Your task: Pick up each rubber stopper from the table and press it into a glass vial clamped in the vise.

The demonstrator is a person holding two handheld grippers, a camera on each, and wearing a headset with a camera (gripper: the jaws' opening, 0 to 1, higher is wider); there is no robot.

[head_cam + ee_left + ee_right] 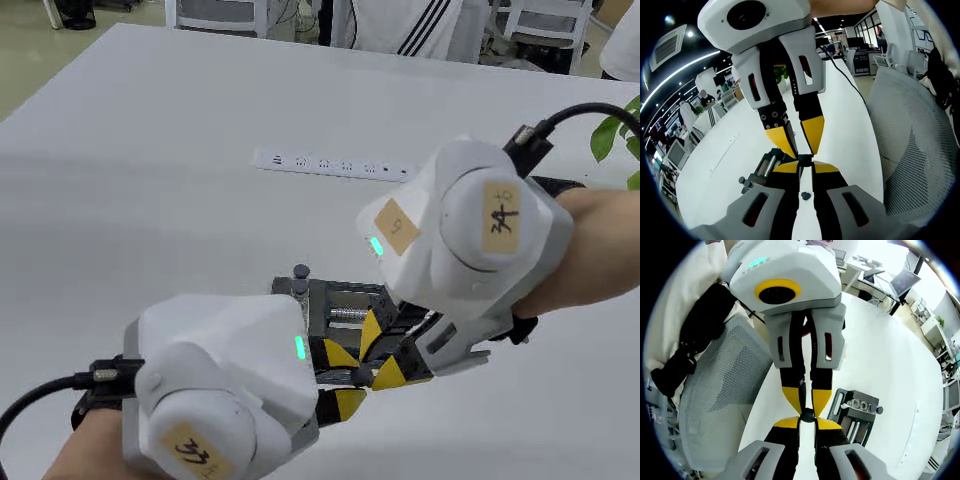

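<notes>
A small dark rubber stopper (pixel 807 415) is pinched where the two grippers' yellow tips meet nose to nose. My right gripper (pixel 807 421) rises from the bottom of its own view, jaws narrowed on the stopper; my left gripper (pixel 808 407) comes down from above onto the same stopper. In the left gripper view the stopper (pixel 804 159) sits between my left gripper (pixel 805 166) and the right gripper (pixel 802 154). The black vise (pixel 335 305) holding glass vials (pixel 858 404) stands just behind the tips (pixel 360 376). Another small dark stopper (pixel 805 195) lies on the table below.
A white power strip (pixel 330 165) lies farther back on the white table (pixel 150 150). A grey mesh chair (pixel 910 150) stands beside the table edge. People sit at the table's far side.
</notes>
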